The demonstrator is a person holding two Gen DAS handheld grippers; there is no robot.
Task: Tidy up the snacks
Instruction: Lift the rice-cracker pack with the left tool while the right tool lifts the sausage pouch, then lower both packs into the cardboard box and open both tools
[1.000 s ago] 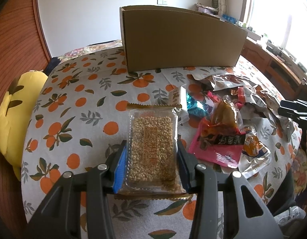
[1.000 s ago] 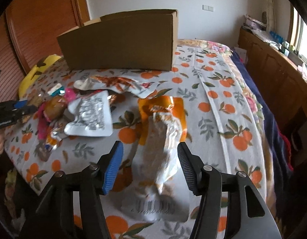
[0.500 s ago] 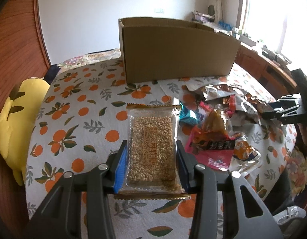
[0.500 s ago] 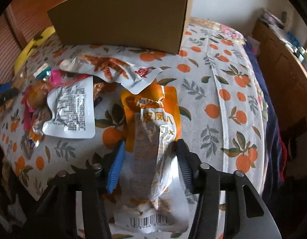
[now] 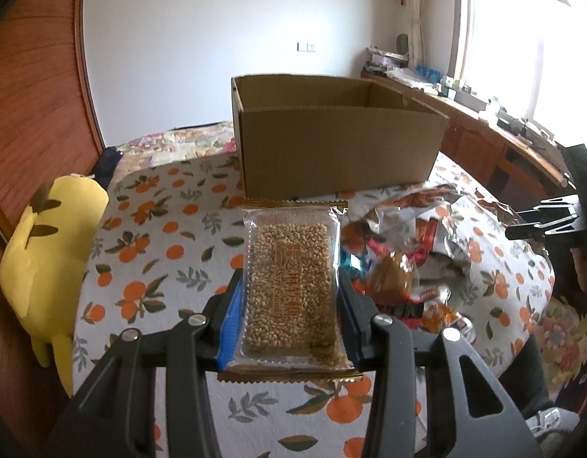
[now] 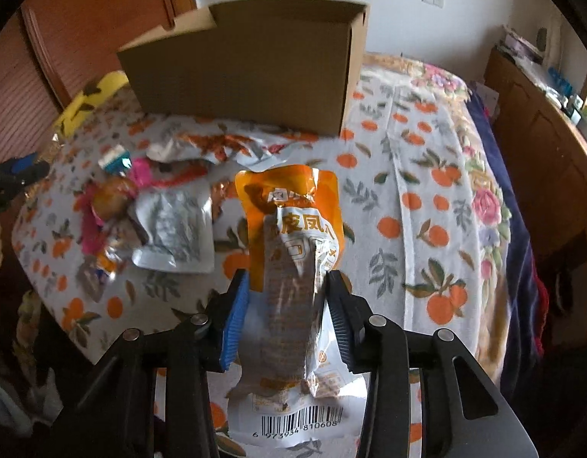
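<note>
My left gripper [image 5: 289, 290] is shut on a clear packet of puffed-grain bar [image 5: 291, 267], held flat above the orange-print tablecloth [image 5: 160, 259]. Behind it stands an open cardboard box [image 5: 339, 152], its inside partly visible. My right gripper [image 6: 287, 282] has its jaws closing on an orange and white pouch [image 6: 293, 206]. The pouch is crumpled between the pads and lifted off the cloth. The same box [image 6: 247, 72] stands beyond it. Each gripper shows at the edge of the other's view: the right one [image 5: 541, 225] and the left one [image 6: 15, 175].
Several loose snack packets [image 5: 404, 267] lie heaped between the grippers, among them a silver pouch [image 6: 175, 229]. A yellow plush toy [image 5: 45, 252] leans at the table's left edge. A wooden cabinet [image 5: 495, 152] runs under the window on the right.
Both grippers have risen with their packets. The right jaws have narrowed onto the orange pouch and raised it off the cloth. The left view now looks over the box rim.
</note>
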